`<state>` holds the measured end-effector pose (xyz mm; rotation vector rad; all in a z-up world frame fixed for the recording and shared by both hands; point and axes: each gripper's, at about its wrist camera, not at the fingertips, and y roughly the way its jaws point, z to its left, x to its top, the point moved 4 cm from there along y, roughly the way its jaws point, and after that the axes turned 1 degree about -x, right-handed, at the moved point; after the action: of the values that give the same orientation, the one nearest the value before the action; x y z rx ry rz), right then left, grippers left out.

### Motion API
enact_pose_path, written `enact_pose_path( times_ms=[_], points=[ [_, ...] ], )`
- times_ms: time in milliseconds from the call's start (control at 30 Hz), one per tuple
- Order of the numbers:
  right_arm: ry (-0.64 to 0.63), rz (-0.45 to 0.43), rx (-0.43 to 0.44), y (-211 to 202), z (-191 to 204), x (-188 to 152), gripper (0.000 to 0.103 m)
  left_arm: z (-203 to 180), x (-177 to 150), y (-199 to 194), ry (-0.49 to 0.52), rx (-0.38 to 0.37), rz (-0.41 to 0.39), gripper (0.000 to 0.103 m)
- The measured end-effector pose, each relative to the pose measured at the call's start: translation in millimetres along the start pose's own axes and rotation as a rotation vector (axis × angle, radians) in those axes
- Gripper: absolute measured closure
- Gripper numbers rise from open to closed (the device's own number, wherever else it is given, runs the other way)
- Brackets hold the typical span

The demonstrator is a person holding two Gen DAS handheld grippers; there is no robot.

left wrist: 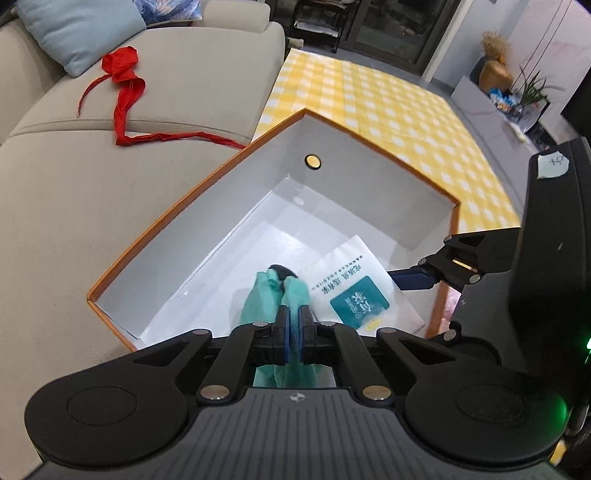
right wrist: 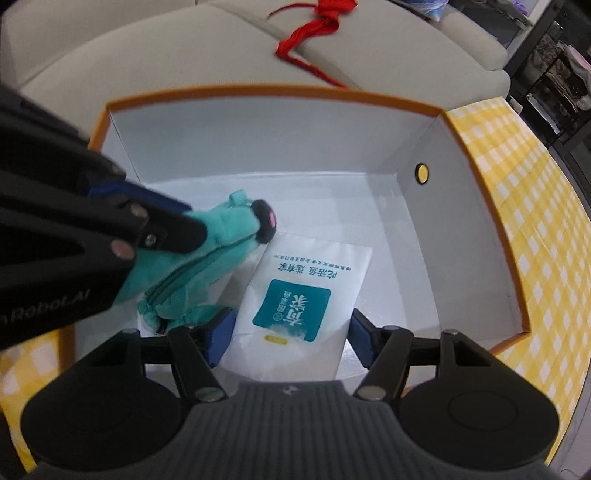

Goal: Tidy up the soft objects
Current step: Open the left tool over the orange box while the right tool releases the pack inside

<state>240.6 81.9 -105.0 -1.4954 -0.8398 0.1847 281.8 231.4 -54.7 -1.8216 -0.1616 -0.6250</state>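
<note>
A teal plush pouch [left wrist: 266,295] with a black tip hangs inside the orange-rimmed white box [left wrist: 207,229], and my left gripper [left wrist: 293,314] is shut on it. From the right wrist view the pouch [right wrist: 207,258] dangles low over the box floor at the left, under the left gripper [right wrist: 192,223]. A white packet with a teal label [right wrist: 299,295] sits between the blue pads of my right gripper [right wrist: 290,334], which press on its two side edges. The packet [left wrist: 351,284] lies low in the box's near right corner. A red cloth [left wrist: 125,96] lies on the sofa.
The box [right wrist: 258,136] stands on a yellow checked cloth [left wrist: 388,110] against a beige sofa [left wrist: 74,221]. A light blue pillow [left wrist: 74,29] rests at the sofa's back. Dark shelving and a side table with plants stand beyond the checked cloth.
</note>
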Motion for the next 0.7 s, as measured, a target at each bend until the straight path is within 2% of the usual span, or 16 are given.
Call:
enact_pose_path(
  times_ms=[133,233,333,367,533,700],
  points=[
    [0.013,0.049,0.023,13,-1,-1,0.038,-3,1,11,0.038,0.051,0.024,0.095],
    [0.021,0.075,0.018,21,-4,-1,0.038,-3,1,16,0.050,0.080,0.036,0.086],
    [0.022,0.078,0.003,23,-7,-2,0.031,0,3,19,0.033,0.098,0.039,0.067],
    [0.021,0.071,-0.002,21,-8,-2,0.030,3,3,18,0.021,0.104,0.037,0.065],
    [0.046,0.032,-0.003,4,-19,1,0.026,13,7,7,-0.055,0.106,-0.003,0.059],
    [0.075,-0.002,-0.014,-17,-33,3,0.026,13,10,2,-0.074,0.107,-0.020,0.059]
  ],
)
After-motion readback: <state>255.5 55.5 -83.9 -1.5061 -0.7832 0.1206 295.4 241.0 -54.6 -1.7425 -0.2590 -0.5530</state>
